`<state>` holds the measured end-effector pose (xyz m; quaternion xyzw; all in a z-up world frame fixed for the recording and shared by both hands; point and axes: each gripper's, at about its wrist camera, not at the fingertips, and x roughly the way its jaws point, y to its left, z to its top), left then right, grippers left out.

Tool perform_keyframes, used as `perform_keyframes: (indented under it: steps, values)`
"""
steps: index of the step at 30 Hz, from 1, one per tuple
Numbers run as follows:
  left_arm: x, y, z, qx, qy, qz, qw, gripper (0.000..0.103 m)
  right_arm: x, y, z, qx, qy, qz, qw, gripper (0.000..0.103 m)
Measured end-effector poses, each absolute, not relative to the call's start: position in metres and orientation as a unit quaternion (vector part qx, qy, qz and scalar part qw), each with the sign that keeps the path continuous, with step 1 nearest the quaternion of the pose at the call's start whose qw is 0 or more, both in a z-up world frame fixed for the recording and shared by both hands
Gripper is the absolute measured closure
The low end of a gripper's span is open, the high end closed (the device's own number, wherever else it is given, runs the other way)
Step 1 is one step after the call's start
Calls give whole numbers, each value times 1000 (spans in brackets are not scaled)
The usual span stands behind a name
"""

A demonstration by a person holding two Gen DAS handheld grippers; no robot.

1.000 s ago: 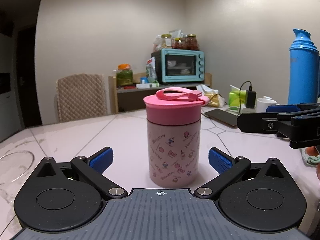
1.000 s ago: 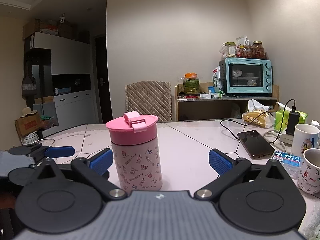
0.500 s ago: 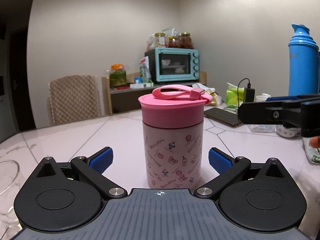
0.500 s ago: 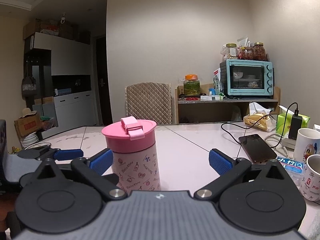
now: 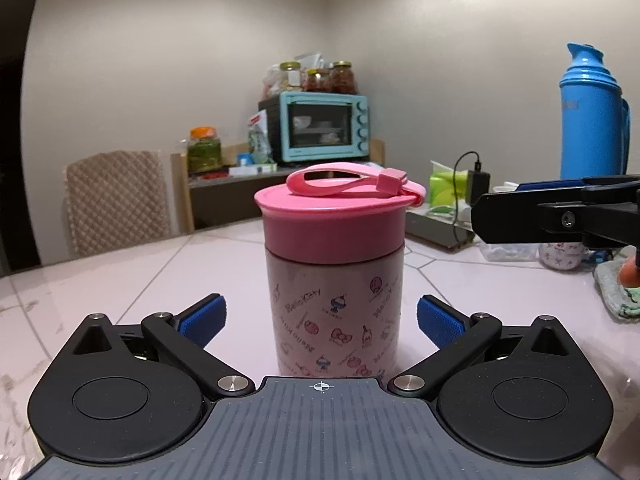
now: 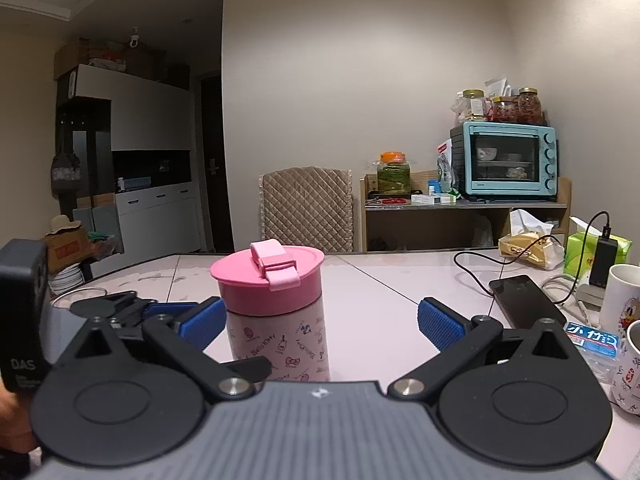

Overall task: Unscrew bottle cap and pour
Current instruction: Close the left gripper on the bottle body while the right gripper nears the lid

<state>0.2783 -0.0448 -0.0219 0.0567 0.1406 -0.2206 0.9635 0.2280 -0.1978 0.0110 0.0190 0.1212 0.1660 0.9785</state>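
Closer now, the pink bottle (image 5: 335, 280) is flanked by the spread left claw (image 5: 320, 318); right claw (image 6: 320, 320) is spread too.

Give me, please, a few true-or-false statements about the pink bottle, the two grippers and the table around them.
1. The pink lid is on the bottle. True.
2. The left gripper is clamped on the bottle. False: its jaws are open, the bottle stands between them untouched.
3. The right gripper is open. True.
4. The bottle lies on its side. False: it stands upright on the table.
5. A blue flask stands in the left wrist view. True.
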Motion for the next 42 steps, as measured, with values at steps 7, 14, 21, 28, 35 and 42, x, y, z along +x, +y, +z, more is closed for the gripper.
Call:
perform_keyframes:
  steps: [7,14,21,28,35,42]
  values:
    - [294,-42,-23,57,136,-251,957,0,232,-193,11,10,123,172,977,0]
    - [304,-37,-24,62,123,-282,950,0,237,-187,10,1,126,169,978,0]
    - [316,-33,-25,59,120,-310,941,0,242,-180,9,-2,129,178,976,0]
    - [322,-33,-27,67,113,-339,932,0,248,-176,8,-7,134,186,973,0]
    - [330,-30,-28,60,119,-349,927,0,253,-174,9,-14,136,191,972,0]
    - [336,-27,-29,50,128,-358,924,4,256,-170,9,-15,136,194,972,0]
